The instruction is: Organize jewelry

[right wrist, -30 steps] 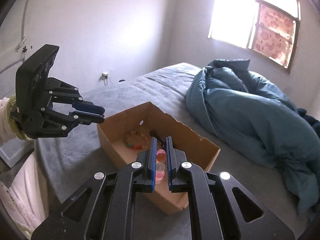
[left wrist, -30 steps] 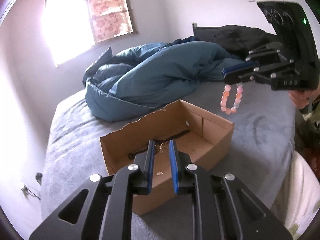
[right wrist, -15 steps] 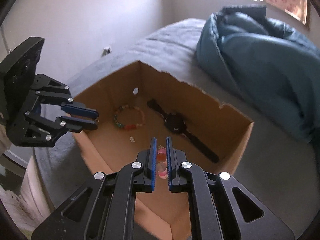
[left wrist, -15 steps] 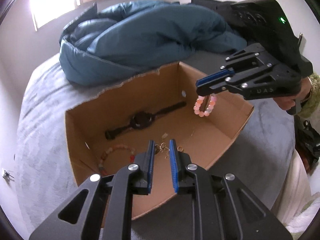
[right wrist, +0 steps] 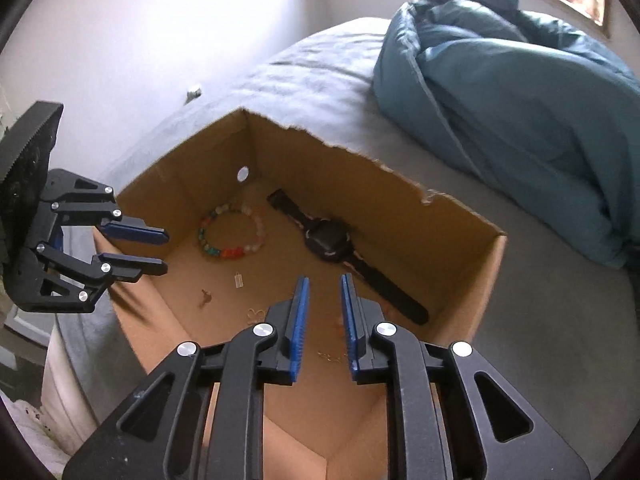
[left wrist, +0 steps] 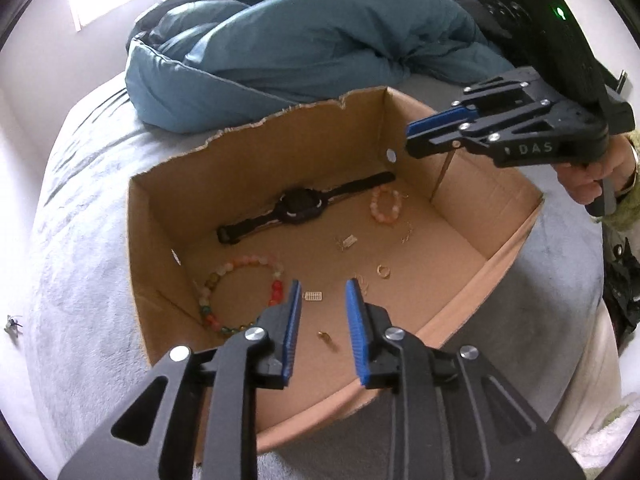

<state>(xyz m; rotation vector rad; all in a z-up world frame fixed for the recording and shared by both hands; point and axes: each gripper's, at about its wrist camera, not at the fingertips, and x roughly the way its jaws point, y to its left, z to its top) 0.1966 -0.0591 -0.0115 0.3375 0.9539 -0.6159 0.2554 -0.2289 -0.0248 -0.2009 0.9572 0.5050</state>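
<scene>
Below both grippers sits an open cardboard box (left wrist: 256, 160) on a grey bed cover (left wrist: 80, 208). The left gripper (left wrist: 322, 312) hangs over the box's near edge with its blue pads (left wrist: 292, 320) spread apart; its jaws have just been opening and nothing lies between them. The right gripper (right wrist: 324, 312) hangs over the opposite near corner, pads likewise parted after just opening, and it grips nothing.

Contents on the box floor:
- A black watch (left wrist: 300, 208) lies flat ahead of the left gripper, along the far wall.
- A multicoloured bead bracelet (left wrist: 240, 292) lies just left of the left gripper's left pad.
- A pink bead bracelet (left wrist: 386, 206) lies beyond the left gripper, beneath the right gripper's tips, next to the watch strap's end.
- Small gold pieces (left wrist: 383, 270) lie scattered just ahead of the left gripper's right pad.
- A small white tag (left wrist: 313, 295) lies between the left gripper's pad tips as seen from its camera.

Beyond the box lies a bunched blue duvet (left wrist: 304, 40). A hand (left wrist: 596, 172) holds the right gripper's handle.
</scene>
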